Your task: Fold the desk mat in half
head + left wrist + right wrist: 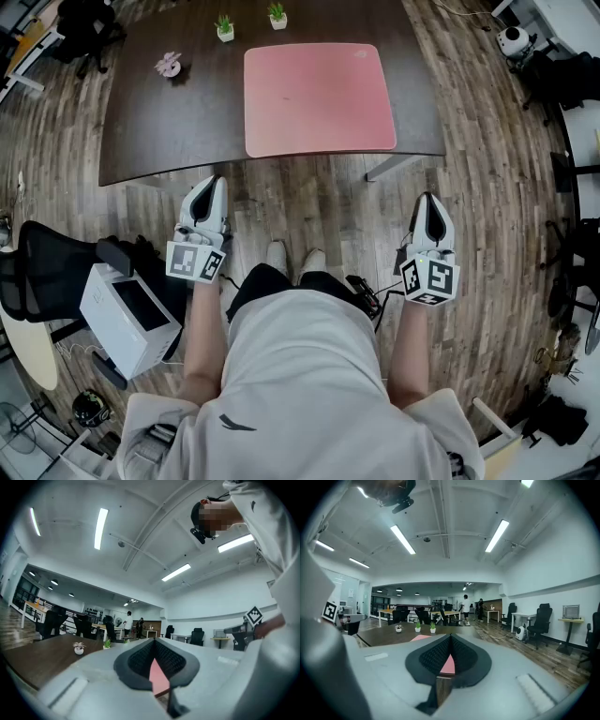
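Note:
A pink desk mat [317, 97] lies flat and unfolded on the right half of a dark brown table [159, 127]. My left gripper [215, 184] hangs over the wooden floor just short of the table's front edge, below the mat's near left corner, shut and holding nothing. My right gripper [428, 199] is level with it, off the table's front right corner, also shut and holding nothing. In the left gripper view the mat [157, 678] shows as a pink sliver behind the closed gripper [153, 641]. The right gripper view shows the mat [448, 665] the same way past the gripper [451, 637].
Two small green potted plants [225, 28] [277, 16] stand at the table's far edge, a pinkish one [169, 65] to the left. A black office chair [47, 272] and a white box [127, 314] stand at my left. More chairs and desks fill the room behind.

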A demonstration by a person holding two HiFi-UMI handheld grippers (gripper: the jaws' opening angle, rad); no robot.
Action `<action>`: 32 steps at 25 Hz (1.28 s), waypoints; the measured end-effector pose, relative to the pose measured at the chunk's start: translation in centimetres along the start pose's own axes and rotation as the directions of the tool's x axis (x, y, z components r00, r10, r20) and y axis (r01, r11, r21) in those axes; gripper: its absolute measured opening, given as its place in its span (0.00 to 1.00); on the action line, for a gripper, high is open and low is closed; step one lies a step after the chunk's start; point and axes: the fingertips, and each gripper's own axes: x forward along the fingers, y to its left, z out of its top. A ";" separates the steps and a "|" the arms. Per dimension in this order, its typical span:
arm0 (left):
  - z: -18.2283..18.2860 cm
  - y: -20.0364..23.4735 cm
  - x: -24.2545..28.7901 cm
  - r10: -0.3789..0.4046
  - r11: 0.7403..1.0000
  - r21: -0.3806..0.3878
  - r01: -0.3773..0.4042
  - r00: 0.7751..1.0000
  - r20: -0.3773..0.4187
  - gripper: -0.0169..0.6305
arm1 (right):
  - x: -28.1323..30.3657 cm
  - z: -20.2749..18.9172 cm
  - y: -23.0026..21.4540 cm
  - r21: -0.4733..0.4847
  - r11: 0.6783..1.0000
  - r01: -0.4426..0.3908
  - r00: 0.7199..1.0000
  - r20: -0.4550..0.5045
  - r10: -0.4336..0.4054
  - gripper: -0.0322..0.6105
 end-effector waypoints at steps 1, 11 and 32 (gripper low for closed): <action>0.2 0.3 -0.3 0.001 1.000 0.001 -0.001 1.000 0.002 0.03 | 0.0 0.1 0.5 0.004 1.000 -0.004 1.000 0.002 0.004 0.05; 1.0 2.1 -2.0 -0.002 1.000 0.004 0.002 1.000 0.014 0.03 | 0.5 0.4 3.2 -0.022 1.000 -0.007 1.000 0.006 0.007 0.05; 0.6 3.2 -2.1 -0.054 0.998 -0.035 0.055 0.998 0.028 0.03 | -0.4 -0.2 5.1 0.050 0.999 -0.005 1.000 0.019 0.004 0.05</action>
